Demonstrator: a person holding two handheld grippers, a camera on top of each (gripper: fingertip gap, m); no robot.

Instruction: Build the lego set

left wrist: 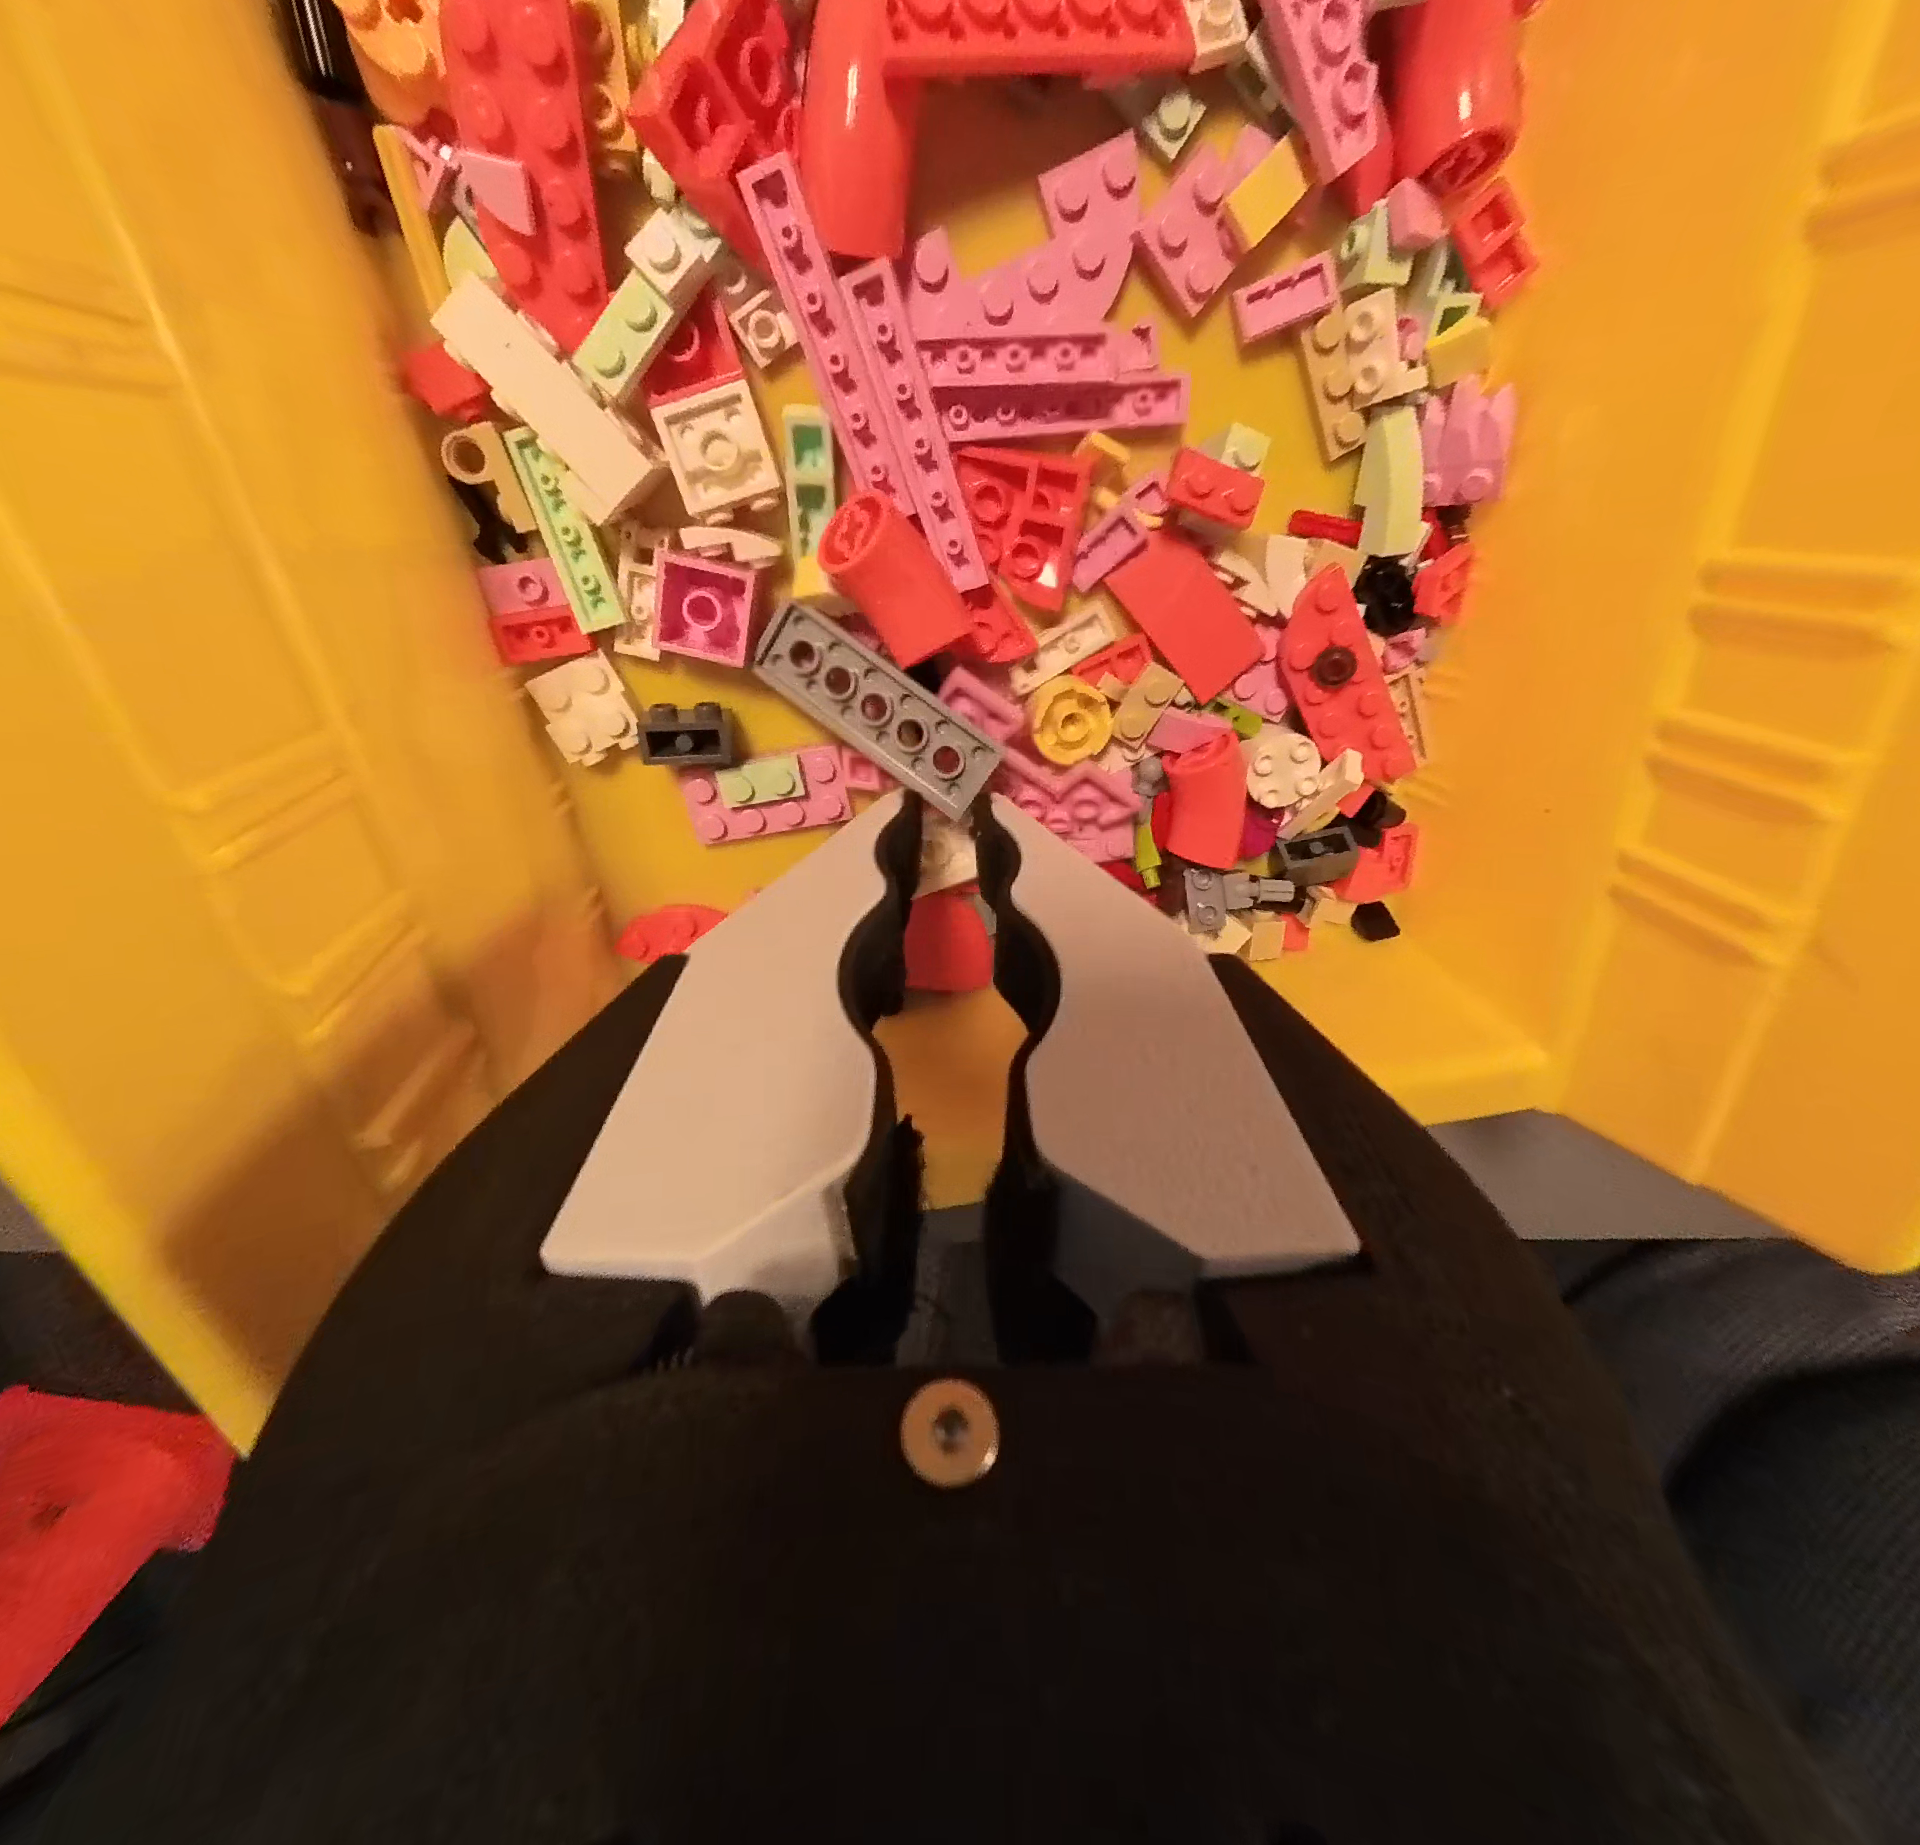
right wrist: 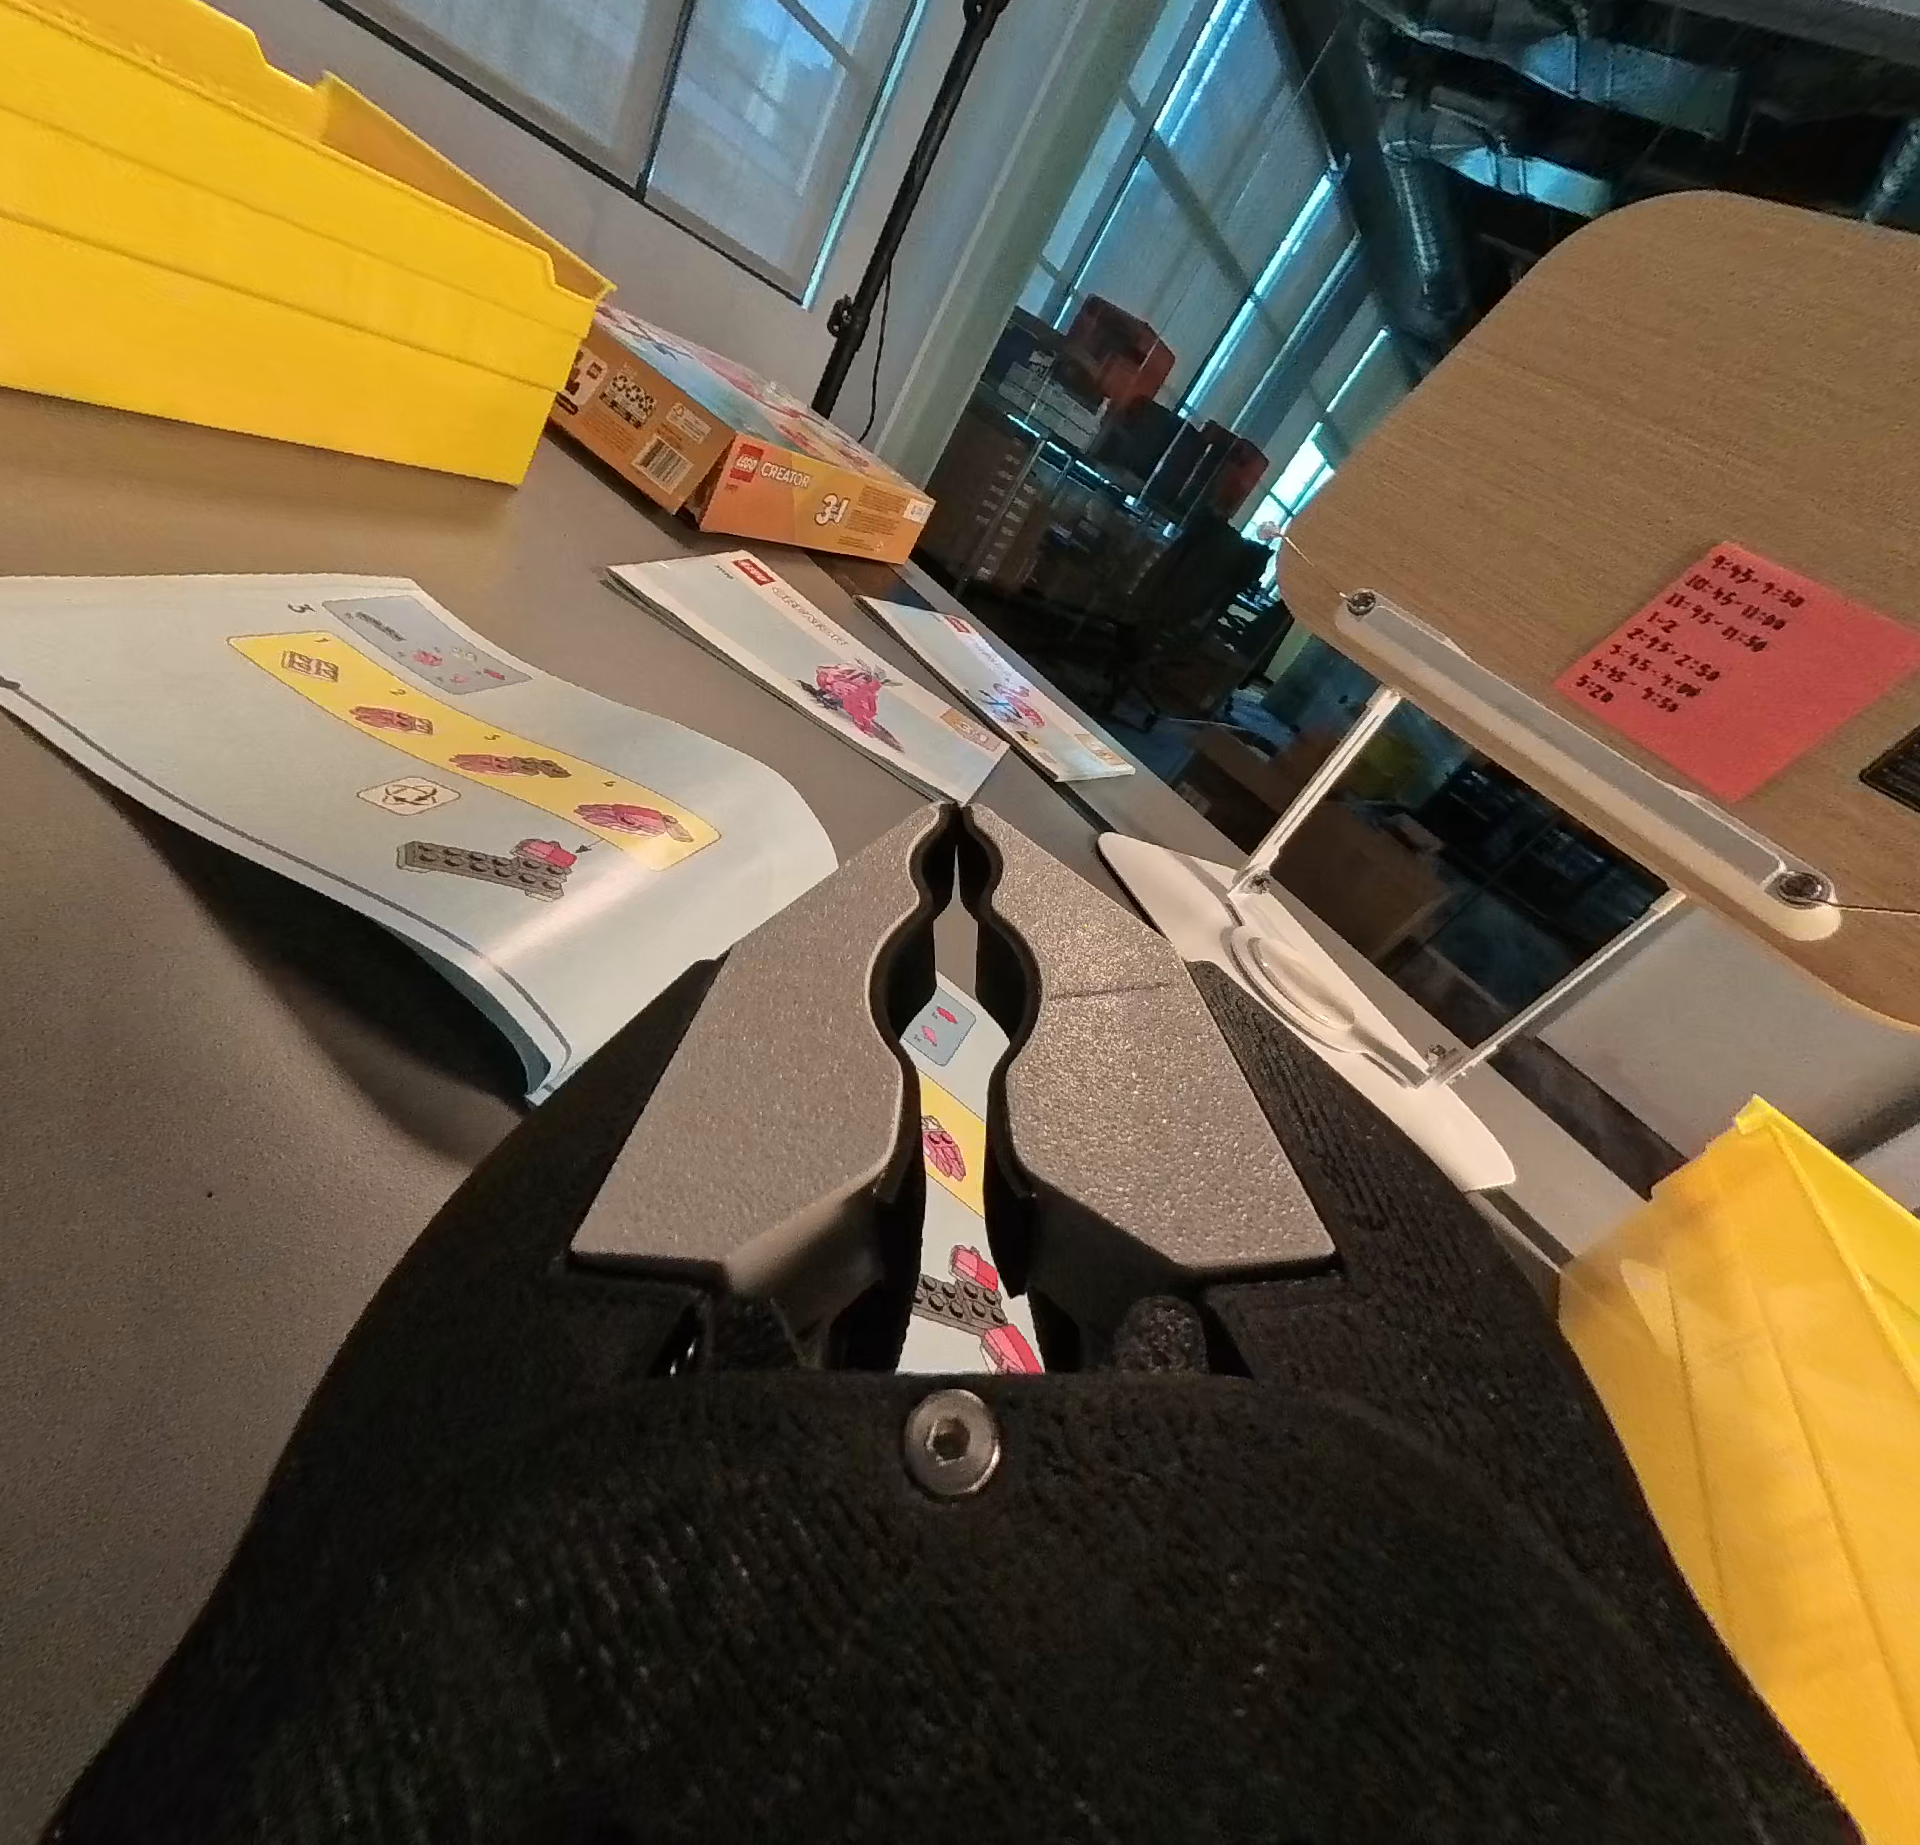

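Observation:
In the left wrist view my left gripper [left wrist: 940, 824] reaches into a yellow bin [left wrist: 260, 652] filled with loose red, pink, white and green bricks. Its fingertips are shut on the near end of a grey plate with a row of holes [left wrist: 873, 720], which sticks out up and to the left over the pile. A red cylinder piece [left wrist: 894, 590] lies just beyond the plate. In the right wrist view my right gripper [right wrist: 956, 824] is shut with nothing between its fingertips. It hovers low over an open instruction booklet [right wrist: 364, 756] on the grey table [right wrist: 156, 1172].
Stacked yellow bins [right wrist: 260, 320] stand at the far left of the table and an orange toy box [right wrist: 748, 465] beyond them. Two closed booklets [right wrist: 810, 673] lie ahead. A wooden panel on a white stand [right wrist: 1662, 424] bears a pink note [right wrist: 1745, 663]. A yellow bin corner [right wrist: 1766, 1432] is at right. One gripper's finger ends stand about 45 cm off the other's.

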